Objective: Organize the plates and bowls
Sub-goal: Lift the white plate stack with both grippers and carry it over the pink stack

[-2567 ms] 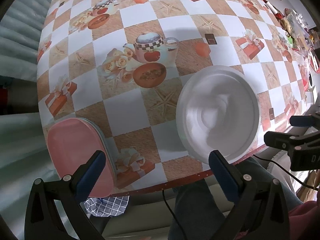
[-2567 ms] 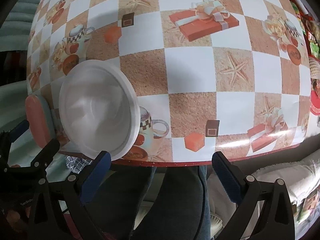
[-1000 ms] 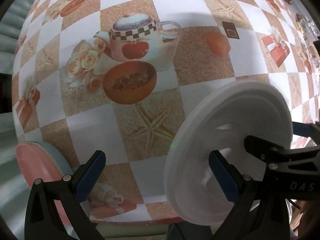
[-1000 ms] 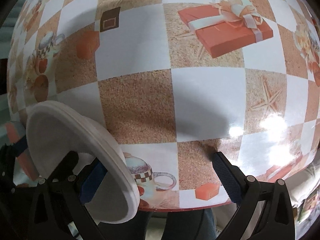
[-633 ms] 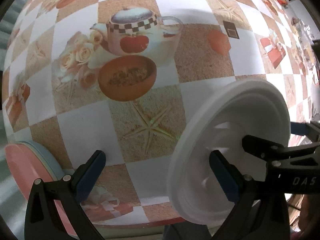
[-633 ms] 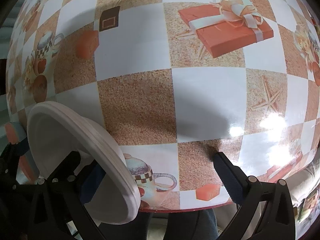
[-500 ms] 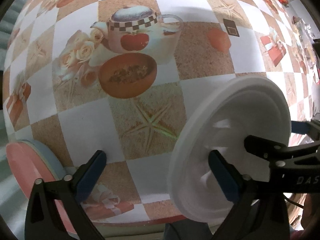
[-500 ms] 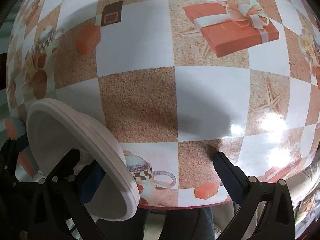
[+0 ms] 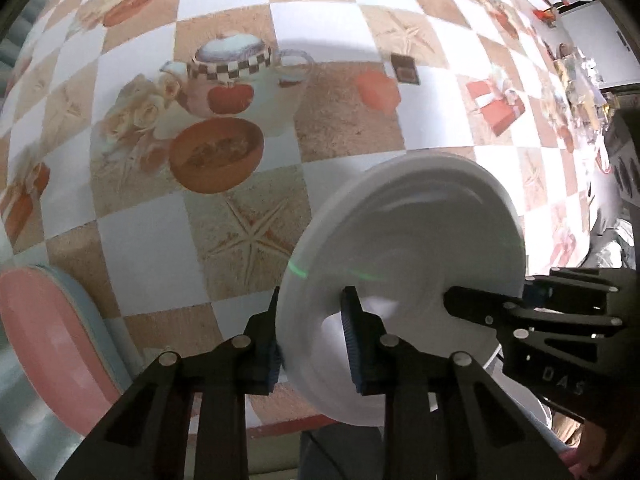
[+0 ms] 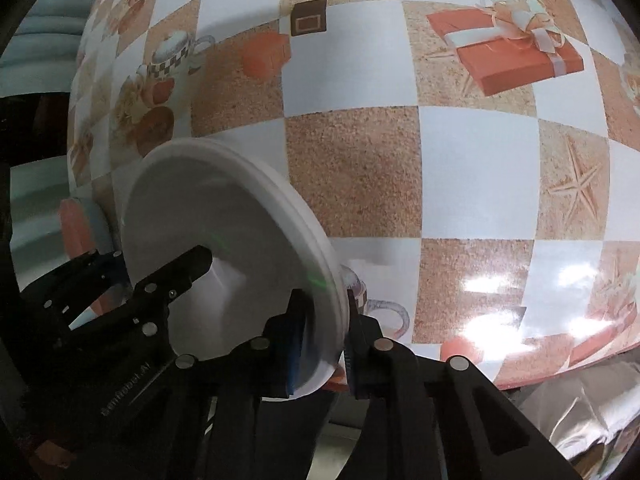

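A white plate (image 9: 416,240) is held tilted above the near edge of the table. My left gripper (image 9: 314,336) is shut on its left rim. My right gripper (image 10: 324,336) is shut on its right rim; the plate also shows in the right wrist view (image 10: 224,232). The right gripper shows at the right of the left wrist view (image 9: 532,320), and the left gripper at the left of the right wrist view (image 10: 160,280). A stack of a pink plate on a pale blue one (image 9: 52,336) lies at the table's near left corner.
The table wears a checked cloth (image 9: 240,20) printed with teapots, gift boxes and starfish. Its red near edge (image 9: 280,428) runs below the plate. Clutter (image 9: 580,72) stands at the far right. A pale ribbed seat (image 10: 52,32) lies beyond the table's left side.
Both grippers have closed on the white plate's opposite rims. The plate, lifted and tilted earlier, has moved a little up and away from the table edge.
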`<action>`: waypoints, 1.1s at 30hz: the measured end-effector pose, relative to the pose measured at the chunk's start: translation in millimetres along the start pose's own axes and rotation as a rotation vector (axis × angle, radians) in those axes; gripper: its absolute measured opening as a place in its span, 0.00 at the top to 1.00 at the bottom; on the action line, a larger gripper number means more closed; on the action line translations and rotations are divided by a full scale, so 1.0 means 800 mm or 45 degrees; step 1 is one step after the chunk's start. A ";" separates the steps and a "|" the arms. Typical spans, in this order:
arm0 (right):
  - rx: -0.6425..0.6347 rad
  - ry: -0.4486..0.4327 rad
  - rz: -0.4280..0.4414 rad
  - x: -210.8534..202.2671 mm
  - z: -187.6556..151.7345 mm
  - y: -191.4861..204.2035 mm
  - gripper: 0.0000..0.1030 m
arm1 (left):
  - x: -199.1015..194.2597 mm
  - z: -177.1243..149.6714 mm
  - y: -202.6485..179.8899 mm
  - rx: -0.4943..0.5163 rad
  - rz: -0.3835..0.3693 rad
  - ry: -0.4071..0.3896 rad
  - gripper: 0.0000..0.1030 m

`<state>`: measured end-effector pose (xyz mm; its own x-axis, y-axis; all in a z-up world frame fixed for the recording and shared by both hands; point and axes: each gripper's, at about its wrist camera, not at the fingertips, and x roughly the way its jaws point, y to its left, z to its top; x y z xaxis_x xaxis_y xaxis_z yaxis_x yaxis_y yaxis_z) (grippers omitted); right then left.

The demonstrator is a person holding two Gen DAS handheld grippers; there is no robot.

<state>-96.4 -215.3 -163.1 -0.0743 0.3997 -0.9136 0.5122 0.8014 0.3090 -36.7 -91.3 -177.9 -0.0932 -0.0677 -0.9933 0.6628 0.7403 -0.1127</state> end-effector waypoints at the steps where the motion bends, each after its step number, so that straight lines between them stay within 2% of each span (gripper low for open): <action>1: -0.004 -0.004 -0.003 -0.004 -0.001 0.002 0.82 | -0.005 -0.003 -0.001 0.009 0.005 -0.011 0.72; 5: -0.014 -0.012 -0.003 -0.021 0.008 0.008 0.82 | -0.027 -0.011 0.002 0.009 0.012 -0.049 0.72; 12: -0.067 -0.053 -0.007 -0.056 0.000 0.032 0.82 | -0.071 -0.023 0.009 0.009 0.038 -0.140 0.72; 18: -0.137 -0.091 -0.016 -0.091 0.003 0.059 0.82 | -0.114 -0.018 0.018 -0.052 0.052 -0.223 0.72; 26: -0.272 -0.123 -0.033 -0.111 0.008 0.133 0.82 | -0.153 -0.034 0.057 -0.184 0.067 -0.317 0.72; 33: -0.415 -0.103 -0.053 -0.104 0.001 0.201 0.82 | -0.177 -0.075 0.110 -0.311 0.097 -0.366 0.72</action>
<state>-6.8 -119.8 -37.8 -0.0146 0.3376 -0.9412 0.2083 0.9216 0.3274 -9.6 23.5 -45.4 0.1842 -0.1655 -0.9688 0.4600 0.8856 -0.0638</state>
